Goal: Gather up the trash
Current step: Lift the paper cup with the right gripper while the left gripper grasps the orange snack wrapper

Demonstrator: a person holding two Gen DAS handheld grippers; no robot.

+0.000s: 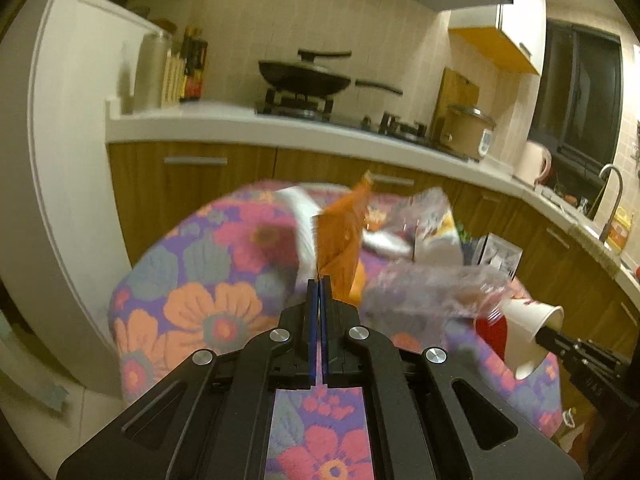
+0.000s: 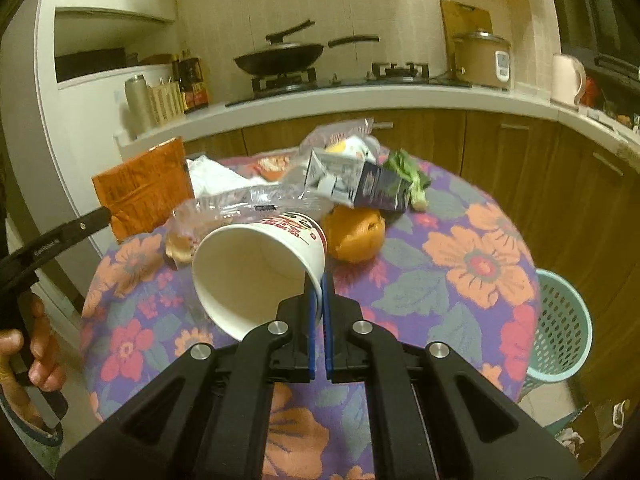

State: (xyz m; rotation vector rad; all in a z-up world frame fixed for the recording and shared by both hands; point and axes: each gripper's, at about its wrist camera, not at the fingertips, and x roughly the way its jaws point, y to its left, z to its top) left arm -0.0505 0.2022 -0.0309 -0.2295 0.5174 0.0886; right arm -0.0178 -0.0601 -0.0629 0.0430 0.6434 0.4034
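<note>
The right gripper (image 2: 319, 280) pinches the paper cup (image 2: 256, 268) by its rim, so it hangs tilted above the floral table (image 2: 480, 264). The left gripper (image 1: 319, 280) clamps the orange wrapper (image 1: 340, 240) (edge-on). Both presumably go to the green basket (image 2: 560, 320) beside the table.
</note>
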